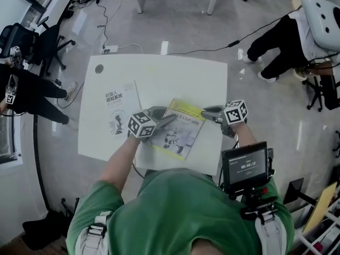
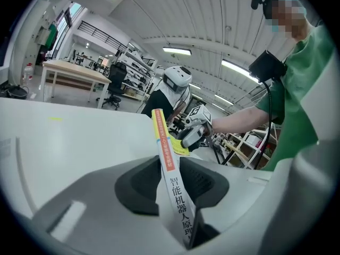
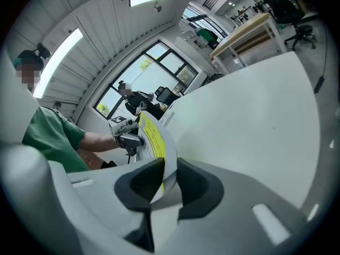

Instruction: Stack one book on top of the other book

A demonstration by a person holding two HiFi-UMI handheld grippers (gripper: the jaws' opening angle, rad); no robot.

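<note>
A yellow-covered book (image 1: 179,129) lies near the front edge of the white table (image 1: 159,70). To its left a white book (image 1: 121,109) lies flat on the table. My left gripper (image 1: 164,119) is shut on the yellow book's spine (image 2: 169,163), which runs between its pads. My right gripper (image 1: 208,112) grips the opposite edge, and the book's edge (image 3: 154,142) fills the gap between its pads. Each gripper view shows the other gripper across the book: the right gripper (image 2: 194,134) and the left gripper (image 3: 125,134).
A person in black sits at the far left (image 1: 21,92) and another at the upper right (image 1: 281,39). Office chairs and floor cables surround the table. A screen unit (image 1: 245,166) hangs at my chest. The table has a round hole (image 1: 99,68) at its back left.
</note>
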